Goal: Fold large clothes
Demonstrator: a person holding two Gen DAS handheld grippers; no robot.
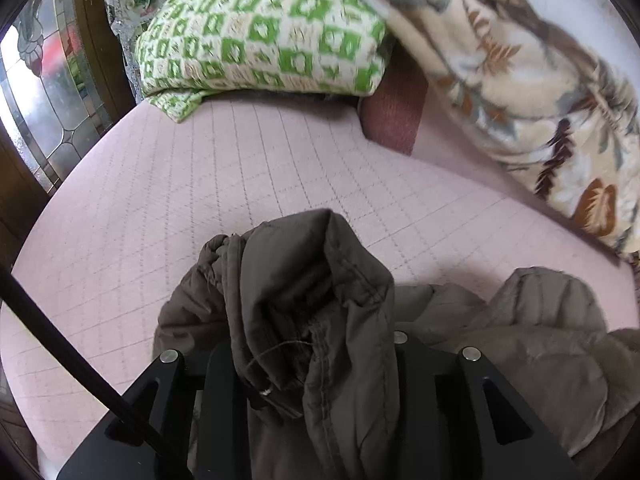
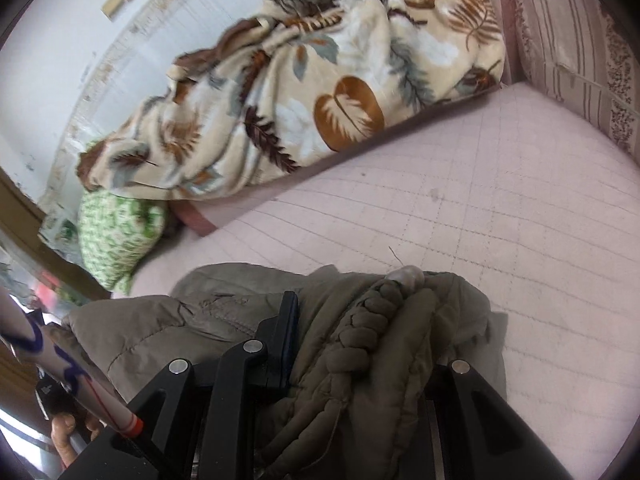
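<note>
Big pink quilted bed (image 1: 240, 184) takes up most of the view, with a leaf-print blanket (image 2: 304, 92) bunched along the wall side and a green checked pillow (image 1: 260, 32) at the far end. The brown puffy jacket (image 1: 304, 300) sits on the near edge of the bed, and both the left tongs (image 1: 316, 360) and right tongs (image 2: 360, 344) are clamped narrow on bunched folds of it.
</note>
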